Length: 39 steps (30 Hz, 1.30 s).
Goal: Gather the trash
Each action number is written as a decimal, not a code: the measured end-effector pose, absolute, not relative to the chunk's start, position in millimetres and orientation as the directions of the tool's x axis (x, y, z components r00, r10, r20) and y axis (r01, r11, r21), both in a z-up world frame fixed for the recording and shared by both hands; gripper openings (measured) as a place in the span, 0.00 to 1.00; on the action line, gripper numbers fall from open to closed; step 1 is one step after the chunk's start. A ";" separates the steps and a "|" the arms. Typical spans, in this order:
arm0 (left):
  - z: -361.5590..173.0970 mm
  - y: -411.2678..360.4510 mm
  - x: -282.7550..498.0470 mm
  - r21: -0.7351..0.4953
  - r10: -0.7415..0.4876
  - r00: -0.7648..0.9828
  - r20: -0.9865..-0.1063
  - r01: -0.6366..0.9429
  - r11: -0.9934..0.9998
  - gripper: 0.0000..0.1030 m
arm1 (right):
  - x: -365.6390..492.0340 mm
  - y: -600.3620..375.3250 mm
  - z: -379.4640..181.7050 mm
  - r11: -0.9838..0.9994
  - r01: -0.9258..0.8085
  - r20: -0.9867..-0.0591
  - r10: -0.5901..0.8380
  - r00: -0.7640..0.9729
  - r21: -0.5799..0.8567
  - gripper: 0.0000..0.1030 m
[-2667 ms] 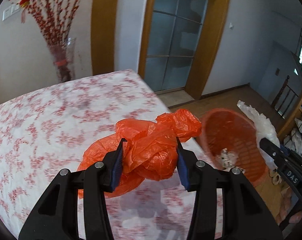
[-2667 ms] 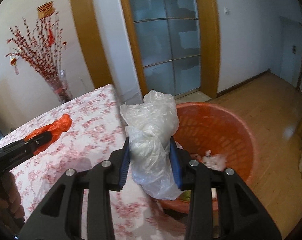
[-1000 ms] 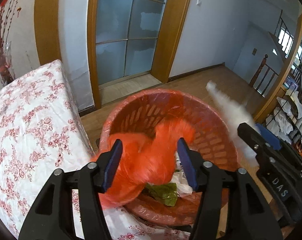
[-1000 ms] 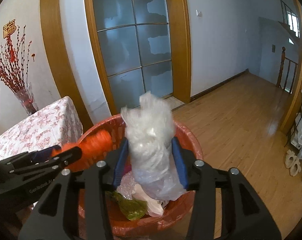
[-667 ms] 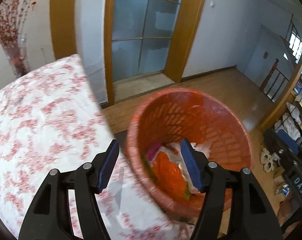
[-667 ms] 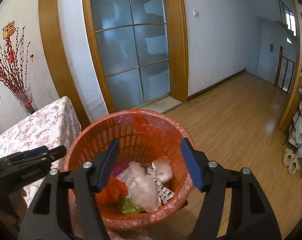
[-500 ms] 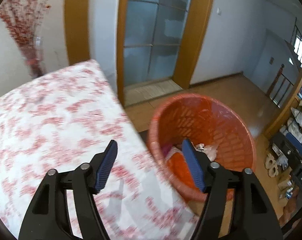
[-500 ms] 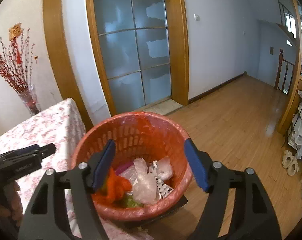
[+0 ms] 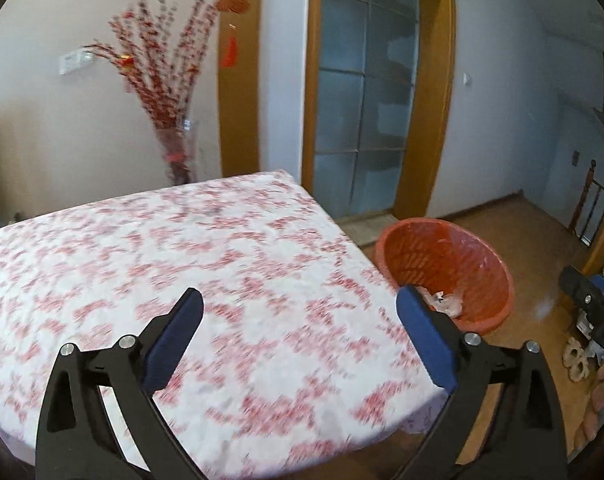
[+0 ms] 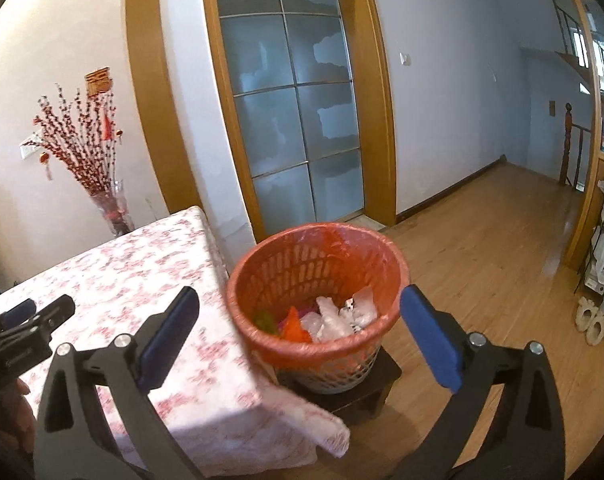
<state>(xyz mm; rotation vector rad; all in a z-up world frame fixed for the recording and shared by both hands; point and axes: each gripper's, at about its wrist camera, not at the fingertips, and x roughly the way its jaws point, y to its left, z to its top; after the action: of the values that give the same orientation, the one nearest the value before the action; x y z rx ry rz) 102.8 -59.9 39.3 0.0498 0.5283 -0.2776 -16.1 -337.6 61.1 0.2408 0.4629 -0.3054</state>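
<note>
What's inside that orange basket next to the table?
The orange basket holds clear crumpled plastic, an orange bag and something green. Whatever lies beneath them is hidden by the pile and the near rim.

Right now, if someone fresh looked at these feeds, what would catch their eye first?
The orange trash basket beside the table's corner, lined with orange plastic and holding an orange bag and clear plastic bags. Next, the red-flowered tablecloth, with both the left hand-held gripper and the right hand-held gripper open and holding nothing. At the wall behind stands a vase of red branches.
</note>
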 end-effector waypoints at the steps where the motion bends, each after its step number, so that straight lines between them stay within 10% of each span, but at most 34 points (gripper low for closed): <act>1: 38.7 -55.4 97.0 -0.026 -0.242 0.832 -0.499 0.264 0.964 0.97 | -21.8 -331.4 62.1 0.930 0.336 -0.468 -0.232 0.852 0.150 0.96; 39: 7.5 8.8 -1.8 -0.002 -0.031 0.888 -0.459 0.033 0.999 0.97 | -103.8 -226.5 45.7 0.895 0.438 -0.435 -0.427 0.793 -0.082 0.96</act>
<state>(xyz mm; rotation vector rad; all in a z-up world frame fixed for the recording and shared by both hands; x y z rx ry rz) -1.8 8.8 7.5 0.0055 0.4769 -0.0331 -103.8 -226.5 45.7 0.0232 0.4623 -0.4651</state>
